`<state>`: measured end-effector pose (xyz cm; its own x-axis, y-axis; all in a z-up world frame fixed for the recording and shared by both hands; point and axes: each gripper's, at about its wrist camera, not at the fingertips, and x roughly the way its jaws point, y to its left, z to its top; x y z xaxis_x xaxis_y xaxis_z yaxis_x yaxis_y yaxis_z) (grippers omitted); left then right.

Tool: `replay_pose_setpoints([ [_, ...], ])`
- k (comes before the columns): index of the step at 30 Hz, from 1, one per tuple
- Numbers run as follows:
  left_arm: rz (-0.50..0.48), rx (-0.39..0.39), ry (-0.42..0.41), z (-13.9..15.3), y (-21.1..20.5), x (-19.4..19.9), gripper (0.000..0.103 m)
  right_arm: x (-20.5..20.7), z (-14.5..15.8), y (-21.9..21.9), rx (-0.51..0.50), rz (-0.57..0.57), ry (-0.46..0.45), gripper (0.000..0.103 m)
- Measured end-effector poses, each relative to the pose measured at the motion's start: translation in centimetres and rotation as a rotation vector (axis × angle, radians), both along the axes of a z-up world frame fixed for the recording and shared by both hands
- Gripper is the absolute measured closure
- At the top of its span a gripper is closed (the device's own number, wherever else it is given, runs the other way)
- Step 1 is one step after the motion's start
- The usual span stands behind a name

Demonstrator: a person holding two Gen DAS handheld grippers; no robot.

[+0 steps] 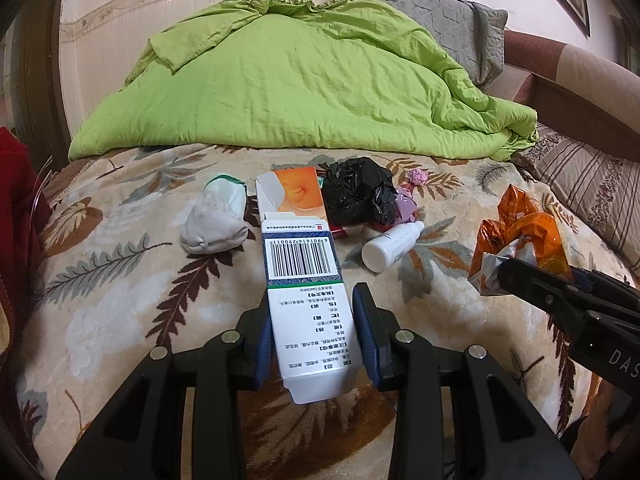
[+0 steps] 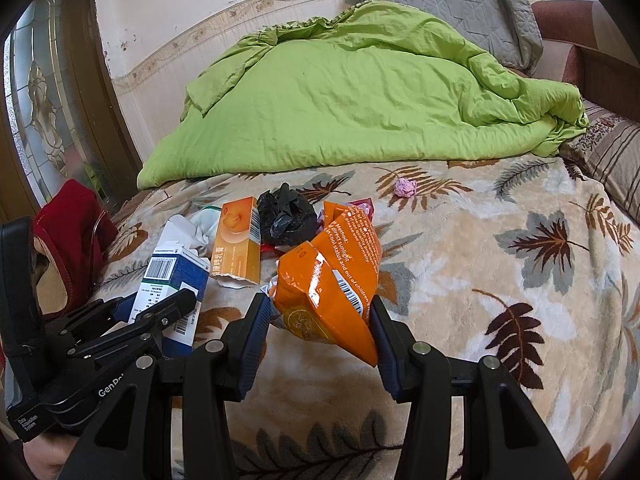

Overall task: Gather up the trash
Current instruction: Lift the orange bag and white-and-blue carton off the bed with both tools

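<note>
My left gripper is shut on a white and blue carton with a barcode, held above the bed; the carton also shows in the right wrist view. My right gripper is shut on a crumpled orange snack bag, seen at the right of the left wrist view. On the leaf-print blanket lie an orange box, a black plastic bag, a white bottle, a pink paper ball and a white sock.
A green quilt is heaped at the back of the bed, with a grey pillow behind it. A red garment lies at the left edge. A striped cushion sits at the right. A wall and a door are at the left.
</note>
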<state>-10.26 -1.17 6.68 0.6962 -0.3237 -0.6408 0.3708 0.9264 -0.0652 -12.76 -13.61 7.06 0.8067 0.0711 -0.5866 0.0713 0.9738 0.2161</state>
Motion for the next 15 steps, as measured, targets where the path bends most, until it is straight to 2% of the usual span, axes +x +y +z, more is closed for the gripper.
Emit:
replay_pose_setpoints([
  [15,-0.013,0.031,-0.032,0.29,-0.42,-0.31,0.068,-0.07,-0.23,-0.67,0.034,-0.008,0.006,0.05],
])
